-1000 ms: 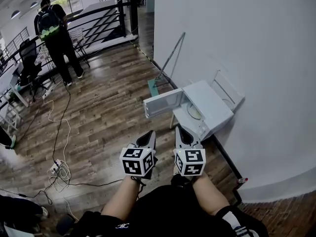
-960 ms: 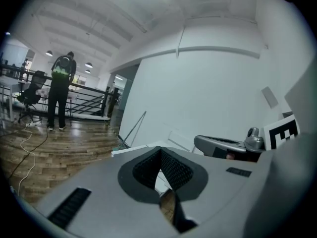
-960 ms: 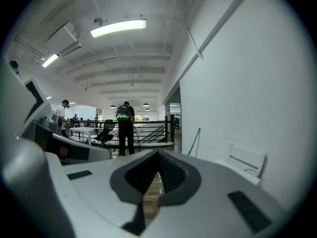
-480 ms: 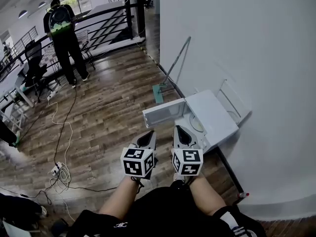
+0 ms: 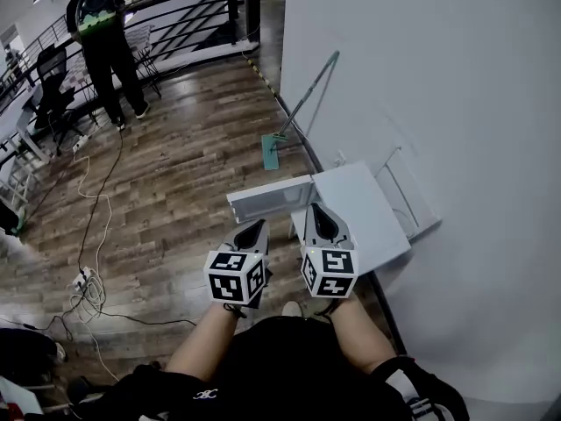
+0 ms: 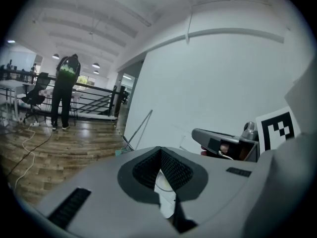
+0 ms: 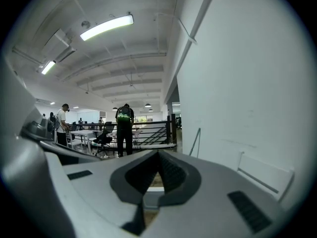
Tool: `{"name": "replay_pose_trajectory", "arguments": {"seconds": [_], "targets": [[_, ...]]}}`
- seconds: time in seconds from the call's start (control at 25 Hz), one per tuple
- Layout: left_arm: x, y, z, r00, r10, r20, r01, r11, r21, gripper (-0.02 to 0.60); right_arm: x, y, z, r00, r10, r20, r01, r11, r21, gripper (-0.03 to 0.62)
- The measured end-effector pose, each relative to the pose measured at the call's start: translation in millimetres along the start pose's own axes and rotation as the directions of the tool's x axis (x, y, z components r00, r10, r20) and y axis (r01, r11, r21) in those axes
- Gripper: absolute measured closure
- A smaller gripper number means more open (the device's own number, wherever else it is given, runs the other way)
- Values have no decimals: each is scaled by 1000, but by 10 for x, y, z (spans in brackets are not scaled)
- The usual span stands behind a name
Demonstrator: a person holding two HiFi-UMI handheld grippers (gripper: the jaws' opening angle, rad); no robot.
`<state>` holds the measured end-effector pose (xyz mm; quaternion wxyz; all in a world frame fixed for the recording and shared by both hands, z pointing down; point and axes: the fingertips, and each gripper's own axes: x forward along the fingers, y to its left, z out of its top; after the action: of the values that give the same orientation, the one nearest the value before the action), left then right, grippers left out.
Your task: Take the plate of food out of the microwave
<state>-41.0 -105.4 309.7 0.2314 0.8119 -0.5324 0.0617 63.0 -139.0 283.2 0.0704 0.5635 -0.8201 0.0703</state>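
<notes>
Head view looked steeply down, and there I was with both tools out ahead of me over the wooden floor (image 5: 175, 182). My left gripper (image 5: 253, 229) sat just beside my right gripper (image 5: 316, 210), marker cubes towards me, tips towards the microwave (image 5: 364, 202). That white microwave stood on the floor against the wall (image 5: 438, 77), its door (image 5: 267, 198) swung wide open to the left.

My right gripper's tip lay across the open mouth from up there, so the plate of food was hidden in that view. In the left gripper view my fingers (image 6: 148, 166) were pressed together with nothing held. Through the small notch between them showed a pale curved rim (image 6: 165, 183). It looked like a plate edge inside the microwave, though too little of it showed for me to be sure.

Over in the right gripper view, those fingers (image 7: 172, 175) met the same way, closed and empty, with the edge of the open door showing in their notch.

Round about, a mop (image 5: 298, 112) leaned on the wall beyond the microwave and a white frame (image 5: 405, 187) stood just beside it. Cables (image 5: 88, 279) trailed across the boards, and a person with a backpack (image 5: 98, 38) stood well apart by the railing (image 5: 188, 16).
</notes>
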Motion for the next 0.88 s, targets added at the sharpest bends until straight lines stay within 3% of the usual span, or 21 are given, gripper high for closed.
{"name": "replay_pose_trajectory", "arguments": {"seconds": [0.2,0.44,0.64,0.88], "targets": [[327,45,-6,1000,21,19,-18,993,-118,588,256,-238,-59,999,39,-28,-39,999,23,580],[664,58,-427,993,52,-104,-62,993,-101,588,459,-378,-455,989,74,-124,-68,996,57,580],[952,182,-790,981,-14,-193,-20,985,-174,588,585,-433,-901,975,49,-215,-41,998,40,580],[1325,416,-1248,964,-73,-256,20,978,-206,588,658,-471,-1479,950,25,-310,-22,1000,12,580]]}}
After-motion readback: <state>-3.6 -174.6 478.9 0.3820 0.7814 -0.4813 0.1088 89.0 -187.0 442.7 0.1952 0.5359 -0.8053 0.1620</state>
